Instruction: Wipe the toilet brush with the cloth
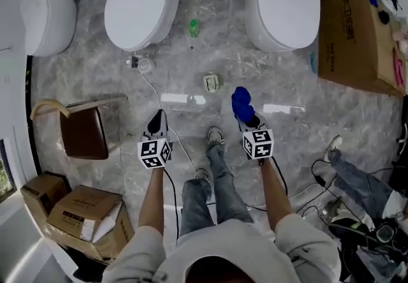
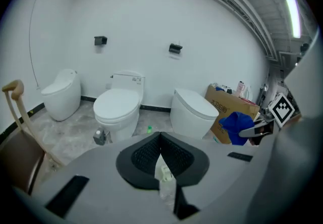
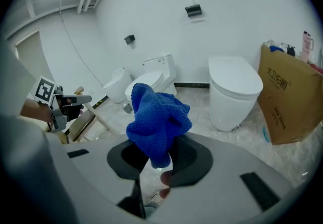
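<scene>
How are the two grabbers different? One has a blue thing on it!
The right gripper is shut on a blue cloth that bunches up above its jaws; the left gripper is shut on nothing, its jaw tips touching. The left gripper points towards the middle toilet, the right gripper more towards the right-hand toilet. Both carry a marker cube and hang over the marble floor.

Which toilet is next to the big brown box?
The rightmost toilet in the head view: the cardboard box stands beside it. The middle toilet and leftmost toilet sit farther away.
</scene>
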